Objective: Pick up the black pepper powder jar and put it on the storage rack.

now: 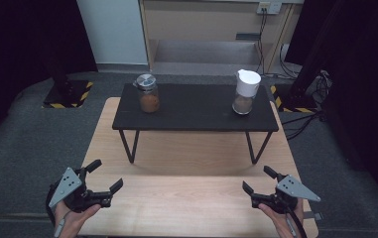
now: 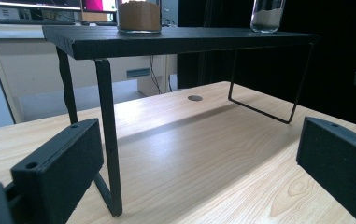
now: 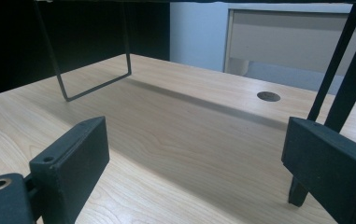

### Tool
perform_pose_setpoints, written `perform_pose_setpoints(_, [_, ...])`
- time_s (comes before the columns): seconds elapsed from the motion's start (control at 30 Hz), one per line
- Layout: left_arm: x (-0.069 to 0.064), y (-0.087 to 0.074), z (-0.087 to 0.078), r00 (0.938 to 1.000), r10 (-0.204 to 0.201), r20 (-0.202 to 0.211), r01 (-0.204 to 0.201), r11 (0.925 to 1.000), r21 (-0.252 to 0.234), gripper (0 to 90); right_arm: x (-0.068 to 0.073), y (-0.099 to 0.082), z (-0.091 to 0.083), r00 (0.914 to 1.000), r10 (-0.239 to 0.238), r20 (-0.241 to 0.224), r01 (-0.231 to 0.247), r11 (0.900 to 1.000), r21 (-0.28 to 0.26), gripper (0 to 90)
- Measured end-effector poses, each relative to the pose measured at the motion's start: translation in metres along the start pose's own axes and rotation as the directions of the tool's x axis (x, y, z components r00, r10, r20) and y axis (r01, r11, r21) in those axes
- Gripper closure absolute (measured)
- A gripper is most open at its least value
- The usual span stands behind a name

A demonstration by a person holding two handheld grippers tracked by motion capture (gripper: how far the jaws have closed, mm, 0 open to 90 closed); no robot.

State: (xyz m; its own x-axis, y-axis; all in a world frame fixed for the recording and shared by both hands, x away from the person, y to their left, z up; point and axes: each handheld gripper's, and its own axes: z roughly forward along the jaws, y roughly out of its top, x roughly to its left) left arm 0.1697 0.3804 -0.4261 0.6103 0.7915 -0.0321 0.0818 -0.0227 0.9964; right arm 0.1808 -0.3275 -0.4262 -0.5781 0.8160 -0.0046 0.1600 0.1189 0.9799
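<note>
So, biggest thing first: the light wood worktop [image 1: 186, 198] fills most of the scene, and sitting across its far half is a low black riser shelf [image 1: 196, 106] on thin wire legs. Both jars are up on that shelf, well apart from each other. Toward its left end is a glass jar with a metal lid [image 1: 148, 93], partly filled with something brown and grainy. Toward its right end is a jar with a white pour-spout cap [image 1: 246, 91] and a paler fill at the bottom. Down at the near edge, the left claw [image 1: 108, 179] and the right claw [image 1: 259, 184] are both held low over the wood with their jaws spread wide and nothing between them, well short of the shelf. My guess on handling: glass plus contents means these are fairly heavy for their size, rigid, smooth enough to slip, and they'd break if dropped off that raised shelf. I'd take each one around the glass body, roughly mid-height, pads square on opposite sides. I'd stay off the lids, since the white cap looks like it could pop or twist loose. The shelf legs look skinny too, so bumping it seems risky.
</note>
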Motion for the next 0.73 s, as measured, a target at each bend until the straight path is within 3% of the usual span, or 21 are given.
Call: perform_pose_setpoints(0.73, [0.0009,-0.0001,0.0001,1.0000,0.000,0.002,0.000,1.0000,-0.003,0.0,0.0000,0.0002,0.0018,0.9999,-0.004,-0.012,0.004,1.0000,0.001,7.6])
